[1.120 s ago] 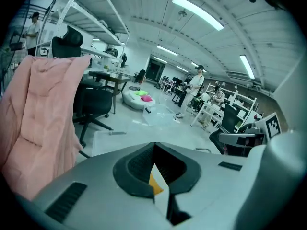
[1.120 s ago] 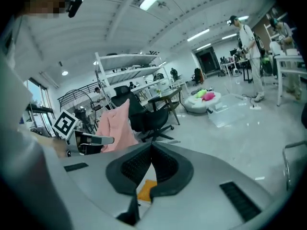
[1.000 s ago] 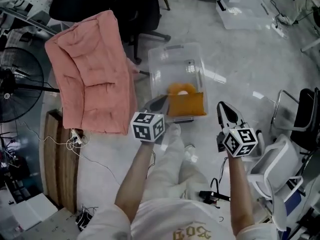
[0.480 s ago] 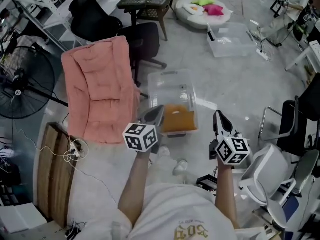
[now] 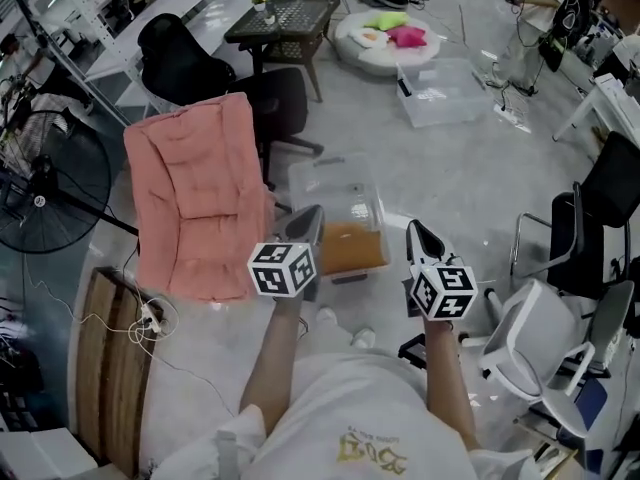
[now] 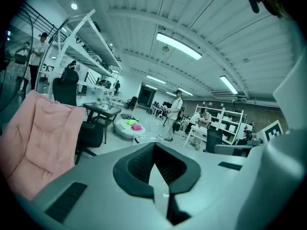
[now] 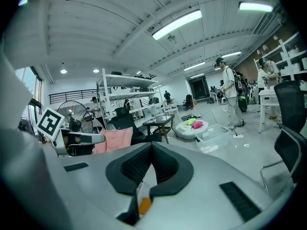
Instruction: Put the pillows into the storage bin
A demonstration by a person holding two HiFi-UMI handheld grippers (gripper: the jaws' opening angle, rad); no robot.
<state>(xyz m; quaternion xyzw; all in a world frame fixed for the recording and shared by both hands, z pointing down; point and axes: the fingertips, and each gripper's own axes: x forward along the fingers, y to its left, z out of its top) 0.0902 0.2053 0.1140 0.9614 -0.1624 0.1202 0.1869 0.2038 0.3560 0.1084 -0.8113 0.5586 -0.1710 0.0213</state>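
— What sort of room is it, from the head view?
— A big workshop with a pale grey floor (image 5: 470, 188). The clear storage bin (image 5: 335, 180) stands on it at centre frame, with an orange pillow (image 5: 352, 246) lying in its near end. A pink cushion (image 5: 195, 193) drapes over a chair just left of the bin.
— And the tools?
— The left hand-held gripper (image 5: 312, 212) and the right hand-held gripper (image 5: 411, 226) are in the lower middle, either side of the orange pillow. Both have their jaws together and carry nothing.
— The left gripper view?
— Jaws pressed together, empty. The pink cushion fills the left edge, and a round floor bed (image 6: 128, 127) with bright pillows lies beyond.
— The right gripper view?
— Jaws together too. A sliver of orange shows through the gap beneath them, and a second clear bin (image 7: 216, 140) sits right of centre.
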